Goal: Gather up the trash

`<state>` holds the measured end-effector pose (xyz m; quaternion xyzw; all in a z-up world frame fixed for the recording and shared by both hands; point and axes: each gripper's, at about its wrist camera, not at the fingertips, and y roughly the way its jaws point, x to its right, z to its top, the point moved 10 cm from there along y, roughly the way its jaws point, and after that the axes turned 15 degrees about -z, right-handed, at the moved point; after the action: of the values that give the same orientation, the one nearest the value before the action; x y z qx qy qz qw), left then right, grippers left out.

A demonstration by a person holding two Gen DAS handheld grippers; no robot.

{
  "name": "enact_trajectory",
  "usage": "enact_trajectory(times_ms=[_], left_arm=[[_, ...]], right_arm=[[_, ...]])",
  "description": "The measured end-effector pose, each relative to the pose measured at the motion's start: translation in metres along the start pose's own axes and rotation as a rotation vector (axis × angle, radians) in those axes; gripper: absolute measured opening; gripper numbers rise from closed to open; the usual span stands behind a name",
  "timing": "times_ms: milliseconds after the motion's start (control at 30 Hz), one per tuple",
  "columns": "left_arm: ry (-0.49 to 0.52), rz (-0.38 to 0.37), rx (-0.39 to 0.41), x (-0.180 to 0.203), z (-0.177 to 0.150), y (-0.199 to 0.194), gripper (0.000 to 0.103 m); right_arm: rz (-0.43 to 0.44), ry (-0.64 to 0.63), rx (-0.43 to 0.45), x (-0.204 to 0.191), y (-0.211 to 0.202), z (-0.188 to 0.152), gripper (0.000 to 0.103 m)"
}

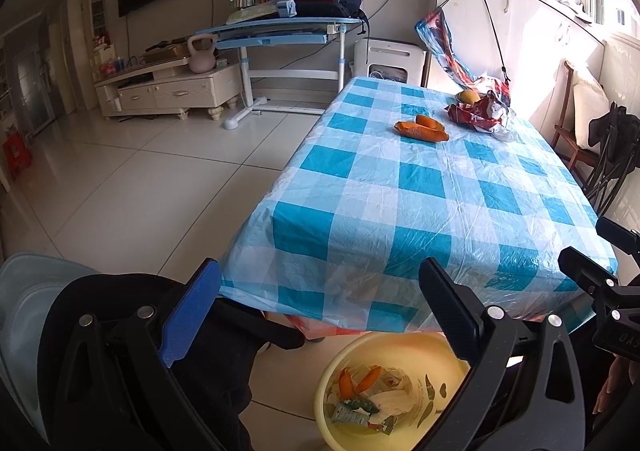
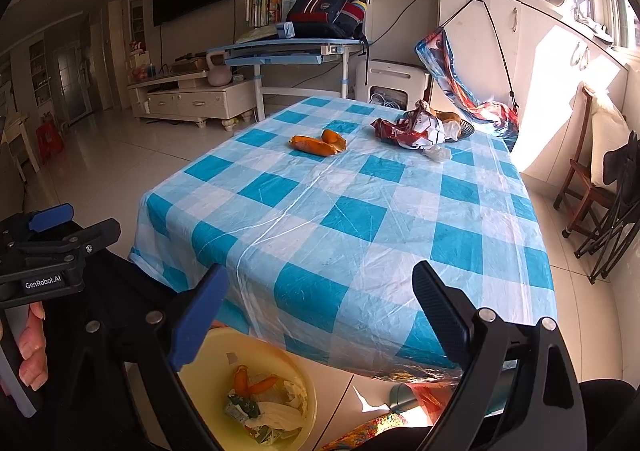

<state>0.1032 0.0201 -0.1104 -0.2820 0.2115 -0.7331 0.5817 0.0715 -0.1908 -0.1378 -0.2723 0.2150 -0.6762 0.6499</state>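
A yellow basin [image 1: 404,347] [image 2: 260,351] stands on the floor below the table's near edge, holding orange peel, tissue and wrappers. On the blue-checked tablecloth [image 1: 420,191] [image 2: 360,211] at the far end lie orange peels [image 1: 422,128] [image 2: 318,143], a crumpled red wrapper [image 1: 478,113] [image 2: 408,131] and a clear plastic scrap [image 2: 438,152]. My left gripper [image 1: 324,311] is open and holds nothing, low in front of the table above the basin. My right gripper [image 2: 320,311] is open too, beside it, with nothing in it. A hand [image 2: 32,347] holds the left tool.
A dark dish [image 2: 464,129] with bread sits behind the wrapper. A colourful foil bag [image 1: 444,47] hangs at the far edge. Wooden chair [image 2: 580,179] and folded black chair [image 2: 616,227] stand right of the table. Tiled floor [image 1: 160,179] lies to the left, a grey bin lid [image 1: 32,283] near me.
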Motion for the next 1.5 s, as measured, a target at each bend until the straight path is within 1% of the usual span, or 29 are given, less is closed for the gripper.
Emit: enact_trajectory(times_ms=[967, 1133, 1233, 1300, 1367, 1500], left_arm=[[0.006, 0.006, -0.009, 0.001, -0.001, 0.003, 0.096], [0.0, -0.003, -0.014, 0.001, 0.0, 0.004, 0.096], [-0.028, -0.03, -0.015, -0.003, 0.004, 0.006, 0.096], [-0.028, -0.032, 0.002, -0.006, 0.015, 0.006, 0.096], [-0.018, -0.03, 0.01, -0.008, 0.024, 0.007, 0.096], [-0.005, -0.03, -0.003, -0.009, 0.044, 0.024, 0.096]], right_arm=[[-0.001, -0.005, 0.0, -0.002, 0.0, 0.0, 0.09], [0.008, 0.002, 0.002, -0.002, -0.001, 0.001, 0.09], [0.065, 0.063, 0.007, 0.002, -0.004, 0.015, 0.09], [0.07, 0.106, 0.019, 0.014, -0.002, 0.028, 0.09], [0.073, 0.153, 0.009, 0.029, 0.004, 0.04, 0.09], [0.062, 0.203, 0.001, 0.057, 0.027, 0.067, 0.09]])
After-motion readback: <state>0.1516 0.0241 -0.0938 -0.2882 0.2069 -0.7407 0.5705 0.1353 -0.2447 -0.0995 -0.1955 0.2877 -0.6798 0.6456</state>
